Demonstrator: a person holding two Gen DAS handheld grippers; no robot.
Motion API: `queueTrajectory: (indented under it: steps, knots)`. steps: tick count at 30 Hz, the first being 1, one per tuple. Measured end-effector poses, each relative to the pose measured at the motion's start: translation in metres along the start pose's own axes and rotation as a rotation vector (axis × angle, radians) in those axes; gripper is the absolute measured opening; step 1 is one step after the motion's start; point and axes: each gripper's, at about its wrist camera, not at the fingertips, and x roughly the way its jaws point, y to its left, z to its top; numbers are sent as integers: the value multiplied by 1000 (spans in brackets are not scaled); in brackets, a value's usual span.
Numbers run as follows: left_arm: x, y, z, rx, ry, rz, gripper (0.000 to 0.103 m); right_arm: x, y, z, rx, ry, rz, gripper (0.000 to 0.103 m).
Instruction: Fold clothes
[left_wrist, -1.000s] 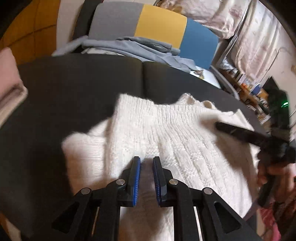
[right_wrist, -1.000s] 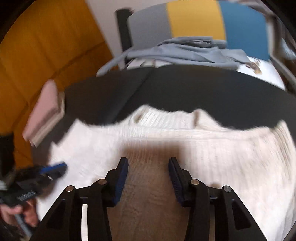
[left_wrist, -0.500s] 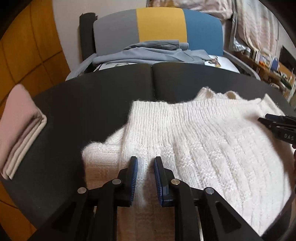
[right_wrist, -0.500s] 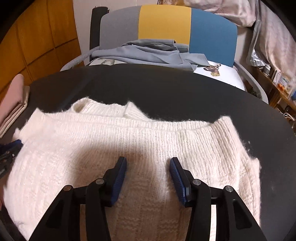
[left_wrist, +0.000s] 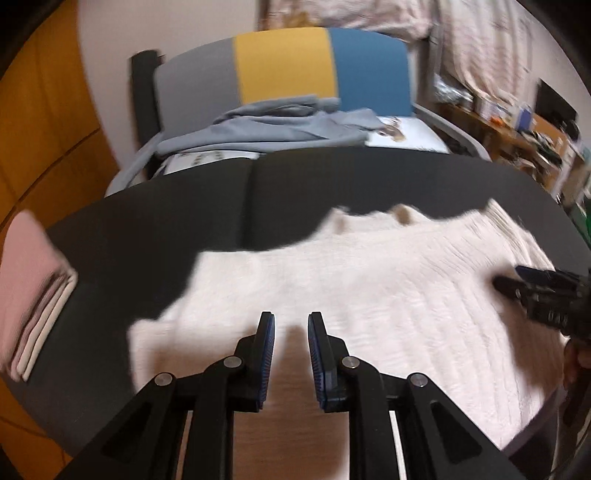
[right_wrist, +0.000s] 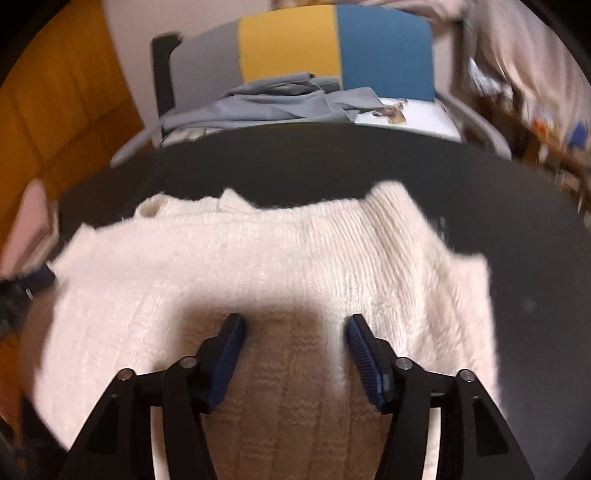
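Note:
A white knit sweater (left_wrist: 369, 280) lies flat on the black table (left_wrist: 166, 221), its collar toward the far side. My left gripper (left_wrist: 290, 350) hovers low over the sweater's near left part, open by a narrow gap with nothing between the pads. My right gripper (right_wrist: 295, 343) stands open wide above the sweater (right_wrist: 288, 251) near its front middle, also holding nothing. The right gripper (left_wrist: 535, 291) shows at the right edge of the left wrist view, over the sweater's right side. At the left edge of the right wrist view the left gripper (right_wrist: 26, 284) is just visible. Both views are blurred.
A folded pink and cream stack (left_wrist: 33, 295) sits at the table's left edge. Behind the table stands a chair (left_wrist: 284, 70) with a grey, yellow and blue back, and a grey garment (left_wrist: 273, 125) is heaped on its seat. Cluttered shelves (left_wrist: 524, 125) fill the far right.
Both grippers are moving and the views have blurred. The right gripper's jaws are spread slightly wider and sit lower over the sweater. The left gripper's gap is unchanged.

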Motion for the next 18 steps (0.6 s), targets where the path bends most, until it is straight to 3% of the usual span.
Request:
queueTrajectory:
  steps: [2, 5, 8, 11, 14, 18]
  knots:
    - [13, -11, -3, 30, 33, 12, 18, -5, -7, 0, 33, -15, 36, 61]
    - [16, -16, -7, 53, -2, 40, 18, -24, -25, -1, 92, -44, 78, 66]
    - [8, -14, -5, 12, -4, 24, 18, -43, -57, -12, 185, -58, 66, 71]
    - [1, -11, -3, -31, -4, 6, 18, -53, -93, -26, 298, -57, 109, 73]
    - [-17, -8, -8, -74, -50, -60, 18, -57, -119, -40, 384, -45, 68, 74]
    - [-27, -31, -18, -22, -60, -129, 18, -60, -146, -60, 498, -53, 184, 74]
